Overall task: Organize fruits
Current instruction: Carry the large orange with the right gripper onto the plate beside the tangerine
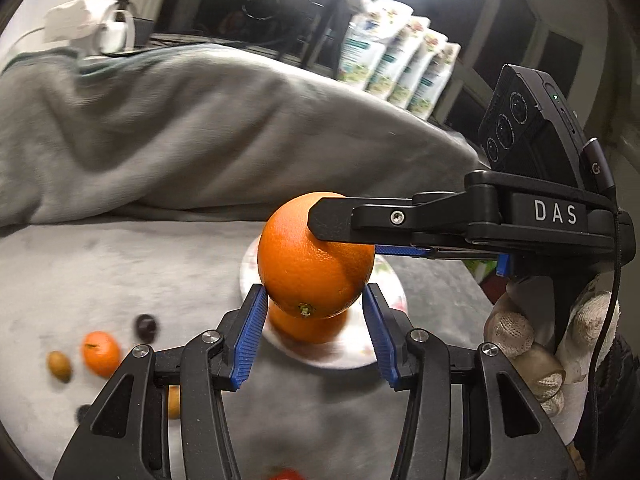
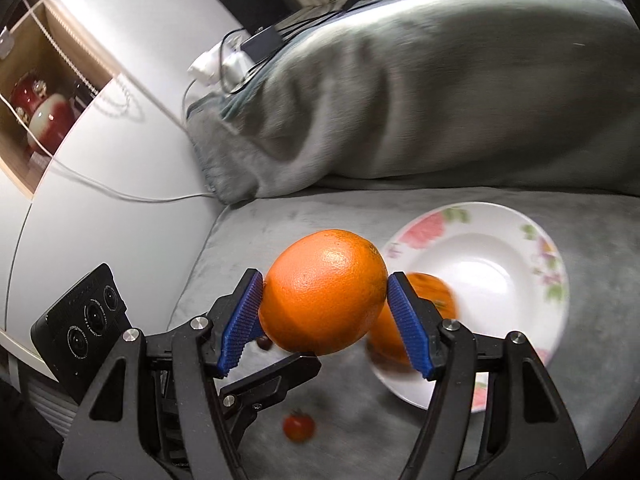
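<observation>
Both claws, left (image 1: 314,332) and right (image 2: 324,318), tilted downward, clamped around one orange (image 2: 324,292).

Two black handheld grippers of matching build. Left gripper (image 1: 314,300): angular black linkage arms with triangular cut-outs, silver round screws at the pivots, ribbed blue pads (image 1: 250,336) on the inner faces of the fingers. Right gripper (image 2: 325,312): the same black arms, silver screws, ribbed blue pads (image 2: 408,324). On the right gripper's body, at 3 o'clock in the left wrist view: white letters "DAS" (image 1: 556,213), a black camera block with three round lenses (image 1: 516,128) and a small green light, a thin black cable (image 1: 610,300) running down. Below it, a hand (image 1: 552,344) in a white knitted glove with pale rubbery fingertips.
</observation>
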Motion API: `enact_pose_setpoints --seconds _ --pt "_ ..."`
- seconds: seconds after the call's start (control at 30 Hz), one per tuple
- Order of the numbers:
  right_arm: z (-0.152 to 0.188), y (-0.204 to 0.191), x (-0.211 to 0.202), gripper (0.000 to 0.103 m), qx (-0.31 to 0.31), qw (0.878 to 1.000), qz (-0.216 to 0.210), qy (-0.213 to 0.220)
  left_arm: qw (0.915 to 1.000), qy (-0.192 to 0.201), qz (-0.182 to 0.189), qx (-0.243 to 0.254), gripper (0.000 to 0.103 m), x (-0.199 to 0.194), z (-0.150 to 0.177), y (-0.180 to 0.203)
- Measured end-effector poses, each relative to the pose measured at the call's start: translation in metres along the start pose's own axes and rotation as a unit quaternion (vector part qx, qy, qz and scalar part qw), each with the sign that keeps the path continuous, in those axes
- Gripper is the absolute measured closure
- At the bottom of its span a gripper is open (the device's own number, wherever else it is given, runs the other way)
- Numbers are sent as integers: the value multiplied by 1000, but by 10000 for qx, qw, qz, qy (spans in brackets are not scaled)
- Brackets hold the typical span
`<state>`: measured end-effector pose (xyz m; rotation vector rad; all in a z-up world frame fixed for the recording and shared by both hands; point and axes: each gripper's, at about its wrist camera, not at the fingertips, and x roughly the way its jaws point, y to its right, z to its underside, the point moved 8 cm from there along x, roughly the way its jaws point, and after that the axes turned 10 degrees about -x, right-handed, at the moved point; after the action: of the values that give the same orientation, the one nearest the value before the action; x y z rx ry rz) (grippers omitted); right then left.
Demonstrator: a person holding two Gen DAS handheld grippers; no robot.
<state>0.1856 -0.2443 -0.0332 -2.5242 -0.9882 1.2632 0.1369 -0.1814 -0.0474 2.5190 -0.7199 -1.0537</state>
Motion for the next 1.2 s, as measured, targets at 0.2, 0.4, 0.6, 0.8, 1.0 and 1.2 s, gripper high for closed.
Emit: enact_pose_setpoints --seconds 0.2,0.4,0.6,0.8,1.0,1.2 --pt "13 33 -30 35 222 9996 167 104 9996 -174 136 172 55 26 8 36" --pt "30 65 -44 35 483 9983 301 102 9985 -405 170 316 55 50 21 58" --pt "40 90 -42 35 748 9966 343 59 9973 -616 123 380 55 65 35 65" --pt "38 100 -37 36 808 9961 343 77 9965 -753 98 360 56 80 42 67" --pt "22 90 -48 36 630 9960 498 385 9967 -695 133 407 59 77 39 71" --pt "20 83 -58 36 494 9950 665 560 9973 -637 129 348 59 64 37 64"
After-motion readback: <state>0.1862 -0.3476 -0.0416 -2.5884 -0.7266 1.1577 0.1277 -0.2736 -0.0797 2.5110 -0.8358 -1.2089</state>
